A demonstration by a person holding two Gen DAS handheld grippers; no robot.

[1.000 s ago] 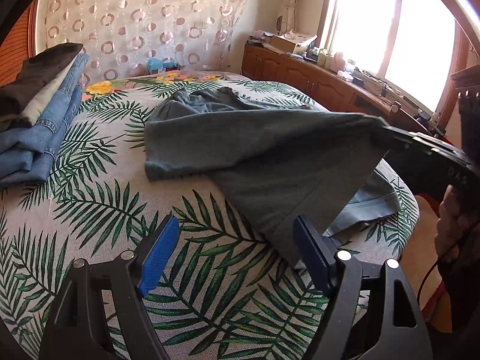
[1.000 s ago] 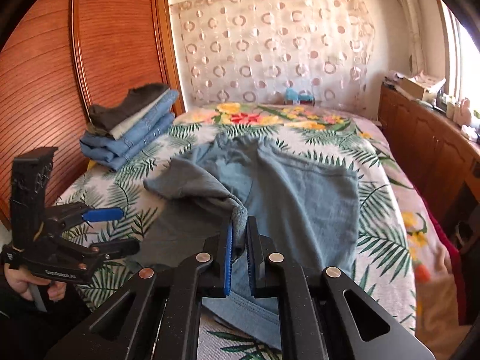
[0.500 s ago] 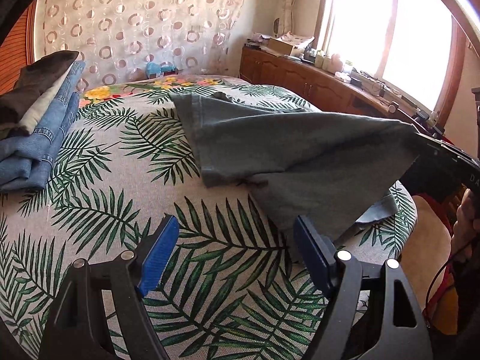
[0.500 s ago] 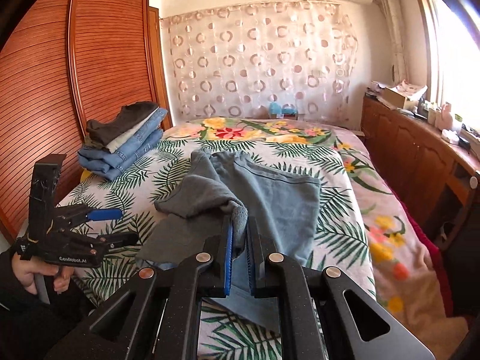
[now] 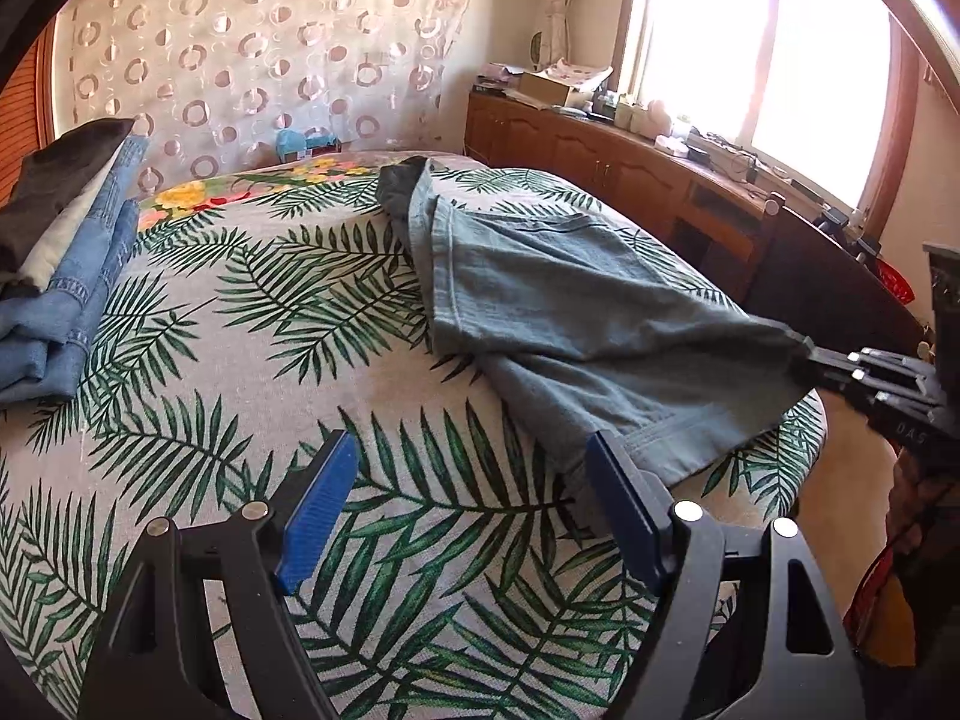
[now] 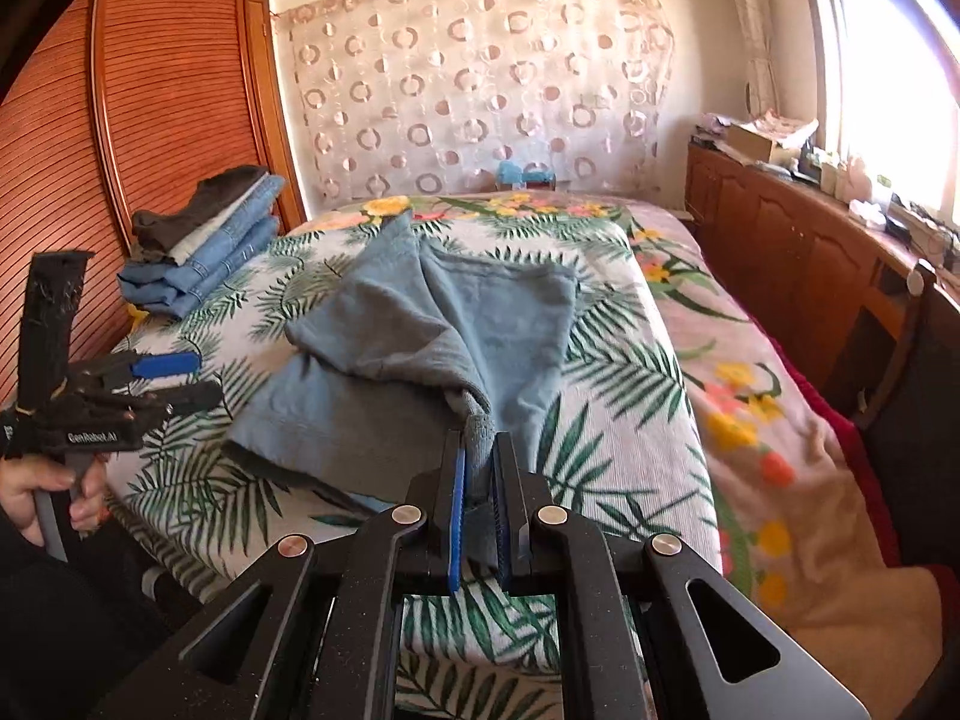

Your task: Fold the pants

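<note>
1. Pants of soft grey-blue cotton (image 6: pixel 414 354) lie on the bed with the palm-leaf cover (image 5: pixel 252 372), bunched toward the near edge on the window side; a second ago they were spread much wider across the cover, with one leg reaching out flat toward the stack side.
2. That leg has been carried over: in the left wrist view the cloth now forms a narrow wedge, stretched from the far waistband end down to the right gripper (image 6: pixel 478 498), and the leaf print to its left is bare where fabric lay before.
3. Right gripper's jaws are closed on a gathered fold of the pants, the cloth pinched between the blue pads (image 6: pixel 457 516) and pulled taut.
4. Left gripper (image 5: pixel 474 516) hangs over the bare cover with its jaws wide apart and nothing between them; the hem of the pants sits just beside its right-hand pad.
5. My reading: the lengthwise fold, leg over leg, is roughly made but untidy, with the upper layer twisted and ridged instead of flat.
6. It likely needs laying down and smoothing, then a crosswise fold, before the pants can join the stack of folded denim and dark garments (image 6: pixel 204 240) at the bed's far left side.
</note>
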